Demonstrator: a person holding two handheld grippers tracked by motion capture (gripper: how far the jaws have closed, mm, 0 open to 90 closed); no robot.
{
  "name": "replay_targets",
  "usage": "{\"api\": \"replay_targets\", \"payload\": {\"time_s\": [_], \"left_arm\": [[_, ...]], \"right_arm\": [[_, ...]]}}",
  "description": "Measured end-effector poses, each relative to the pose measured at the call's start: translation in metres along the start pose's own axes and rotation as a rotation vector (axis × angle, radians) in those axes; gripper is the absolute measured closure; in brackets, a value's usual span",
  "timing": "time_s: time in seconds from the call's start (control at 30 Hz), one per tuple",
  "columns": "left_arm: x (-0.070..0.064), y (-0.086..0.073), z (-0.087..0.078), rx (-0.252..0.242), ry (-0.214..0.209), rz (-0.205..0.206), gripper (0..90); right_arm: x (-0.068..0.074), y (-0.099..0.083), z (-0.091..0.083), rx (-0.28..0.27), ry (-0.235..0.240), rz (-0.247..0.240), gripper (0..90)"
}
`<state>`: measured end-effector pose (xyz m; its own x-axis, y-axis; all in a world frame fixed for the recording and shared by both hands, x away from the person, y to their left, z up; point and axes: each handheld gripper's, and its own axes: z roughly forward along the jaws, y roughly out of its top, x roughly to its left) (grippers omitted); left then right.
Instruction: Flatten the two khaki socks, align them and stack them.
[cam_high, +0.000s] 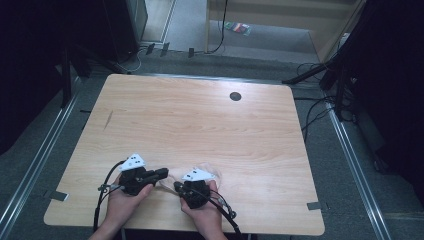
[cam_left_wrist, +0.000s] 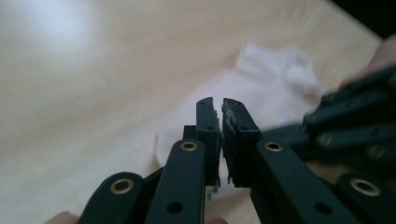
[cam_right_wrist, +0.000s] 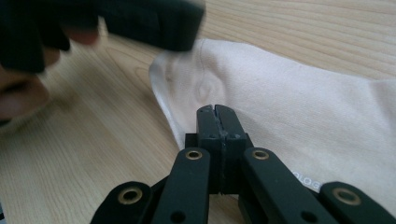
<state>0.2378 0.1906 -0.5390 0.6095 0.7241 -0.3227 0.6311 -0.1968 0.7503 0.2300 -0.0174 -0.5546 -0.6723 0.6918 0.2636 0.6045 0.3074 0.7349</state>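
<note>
left gripper (cam_left_wrist: 218, 105) – nearly closed | right gripper (cam_right_wrist: 218, 111) – closed over white sock (cam_right_wrist: 289, 107)

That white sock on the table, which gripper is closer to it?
Right, as far as I can tell. The right gripper sits over the white sock, jaws shut. The left gripper is beside its edge, jaws nearly closed.
</note>
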Motion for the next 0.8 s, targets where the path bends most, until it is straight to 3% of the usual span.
{"api": "replay_targets", "payload": {"time_s": [0.07,0.1,0.17,0.2,0.3,0.4,0.47,0.53,0.57,0.6,0.67,0.7,0.73,0.8], "left_arm": [[0.001,-0.011,0.001,0.073,0.011,0.018,84.7],[0.001,-0.012,0.000,0.083,0.009,0.024,83.5],[0.001,-0.014,-0.002,0.086,0.018,0.041,82.2],[0.001,-0.015,-0.004,0.092,0.033,0.068,81.6],[0.002,-0.016,-0.004,0.091,0.030,0.073,81.2],[0.001,-0.016,-0.003,0.071,0.046,0.081,77.3],[-0.001,-0.015,-0.004,0.049,0.076,0.100,69.9],[0.002,-0.013,-0.008,0.010,0.051,0.070,67.4],[0.005,-0.010,-0.012,-0.042,0.059,0.045,67.4],[0.005,-0.010,-0.012,-0.042,0.059,0.045,67.7],[0.008,-0.007,-0.014,-0.065,0.103,0.024,67.4],[0.010,-0.007,-0.016,-0.074,0.124,0.004,66.6],[0.014,-0.007,-0.017,-0.058,0.149,-0.018,63.9],[0.015,-0.008,-0.017,-0.051,0.148,-0.026,62.7]], "right_arm": [[0.000,0.000,0.000,-0.001,0.000,0.001,90.0],[0.000,0.000,0.000,-0.001,0.000,0.000,90.0],[0.000,0.000,0.000,-0.001,0.000,0.001,90.0],[0.000,0.000,0.000,-0.001,0.000,0.002,90.0],[0.000,0.000,0.000,-0.002,-0.004,0.002,90.0],[-0.004,0.001,-0.001,0.000,0.029,0.045,90.0],[-0.008,0.002,-0.009,-0.028,0.047,0.071,90.0],[-0.014,0.008,-0.023,-0.073,0.024,0.078,90.0],[-0.027,0.014,-0.041,-0.126,-0.025,0.093,90.0],[-0.035,0.015,-0.048,-0.143,-0.056,0.101,90.0],[-0.041,0.016,-0.053,-0.150,-0.082,0.108,90.0],[-0.049,0.016,-0.059,-0.159,-0.116,0.121,90.0],[-0.065,0.013,-0.069,-0.180,-0.178,0.162,82.3],[-0.072,0.012,-0.073,-0.179,-0.194,0.181,80.1]]}}
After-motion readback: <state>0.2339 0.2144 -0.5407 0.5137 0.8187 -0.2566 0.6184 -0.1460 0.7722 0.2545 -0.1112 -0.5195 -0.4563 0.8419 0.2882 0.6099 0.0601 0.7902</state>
